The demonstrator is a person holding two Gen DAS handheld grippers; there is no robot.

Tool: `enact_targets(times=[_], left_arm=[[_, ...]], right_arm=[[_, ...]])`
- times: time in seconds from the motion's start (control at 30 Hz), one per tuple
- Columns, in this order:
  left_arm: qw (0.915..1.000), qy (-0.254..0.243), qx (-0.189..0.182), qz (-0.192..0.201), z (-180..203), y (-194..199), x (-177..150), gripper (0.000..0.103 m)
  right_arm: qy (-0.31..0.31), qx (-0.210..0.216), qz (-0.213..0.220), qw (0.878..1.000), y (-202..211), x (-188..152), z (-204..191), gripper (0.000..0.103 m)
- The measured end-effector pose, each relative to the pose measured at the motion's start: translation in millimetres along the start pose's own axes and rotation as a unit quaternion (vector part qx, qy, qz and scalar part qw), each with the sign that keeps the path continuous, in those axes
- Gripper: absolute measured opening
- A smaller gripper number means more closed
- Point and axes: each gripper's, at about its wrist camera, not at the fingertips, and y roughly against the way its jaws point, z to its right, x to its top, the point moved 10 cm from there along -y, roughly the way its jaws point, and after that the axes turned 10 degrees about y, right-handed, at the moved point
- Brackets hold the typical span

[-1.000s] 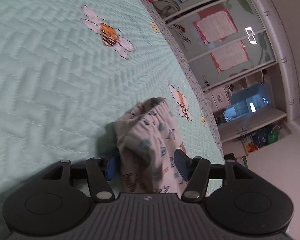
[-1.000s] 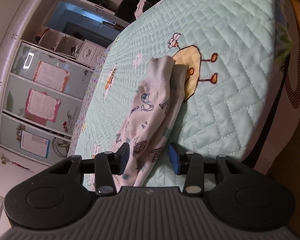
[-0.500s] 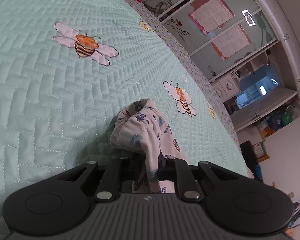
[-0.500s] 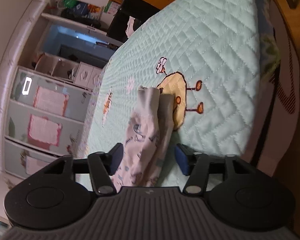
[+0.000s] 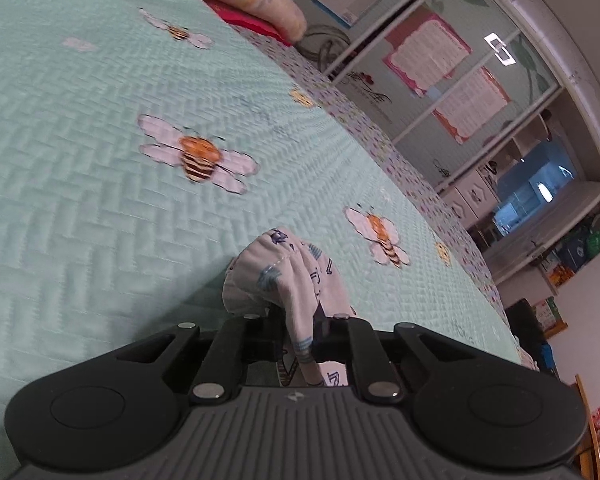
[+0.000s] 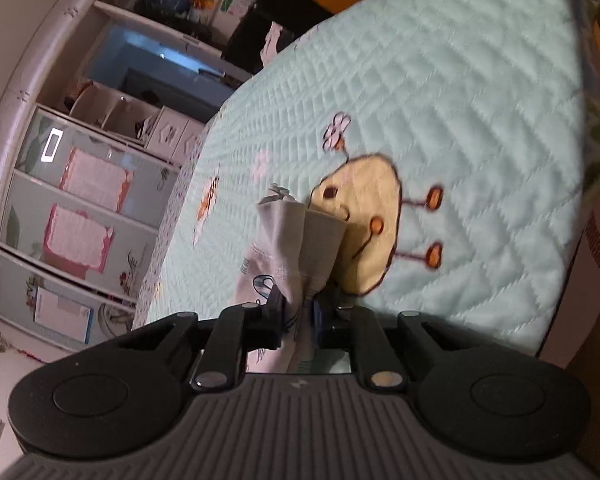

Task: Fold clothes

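Both tools had just closed on the printed garment (image 5: 288,276): left tool (image 5: 300,320) pinched a bunched end, right tool (image 6: 300,312) clamped the cuffed end (image 6: 300,236). Garment sat over the mint quilted bed (image 5: 100,160), beside a yellow appliqué (image 6: 364,216).

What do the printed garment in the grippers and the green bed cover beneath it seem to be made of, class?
Printed garment: probably soft cotton knit, matte; it bunches and shows stitched hems. Bed cover: likely padded quilted fabric with a slight sheen; stitched herringbone and diamond lines, bee patches.
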Motion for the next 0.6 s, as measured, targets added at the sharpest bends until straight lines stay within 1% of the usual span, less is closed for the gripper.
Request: enact_targets(times=[0.13,0.23,0.27,0.3,0.33,0.37,0.4,0.47,0.5,0.57,0.6], left_arm=[[0.9997,-0.011,0.020,0.000,-17,7,2,0.012],[0.9982,-0.034,0.044,-0.021,-34,-5,-7,0.013],[0.9979,-0.035,0.049,-0.024,-38,-6,-10,0.014],[0.9982,-0.034,0.044,-0.021,-39,-5,-11,0.015],[0.9982,-0.035,0.045,-0.019,-40,-2,-11,0.018],[0.9981,-0.036,0.046,-0.017,-41,1,-11,0.027],[0.9981,-0.037,0.047,-0.015,-42,4,-11,0.034],[0.9975,-0.042,0.057,-0.007,-44,15,-8,0.037],[0.9971,-0.046,0.061,-0.002,-45,22,-6,0.038],[0.9961,-0.052,0.071,0.010,-47,36,-2,0.038],[0.9953,-0.057,0.077,0.017,-45,46,-4,0.038]], right_arm=[[0.013,0.013,-0.012,1.000,2,-8,-6,0.009],[0.024,0.009,-0.020,0.999,-1,-12,-1,0.007],[0.023,0.012,-0.020,0.999,-2,-12,1,0.006],[0.021,0.016,-0.019,0.999,0,-12,1,0.007],[0.019,0.019,-0.017,0.999,2,-11,1,0.010],[0.015,0.020,-0.013,1.000,5,-10,1,0.016],[0.011,0.019,-0.006,1.000,10,-9,1,0.019],[0.010,0.002,0.019,1.000,24,-5,4,0.033],[0.014,-0.013,0.037,0.999,32,-2,5,0.037],[0.031,-0.059,0.076,0.995,51,7,5,0.040],[0.051,-0.078,0.093,0.991,60,12,0,0.040]])
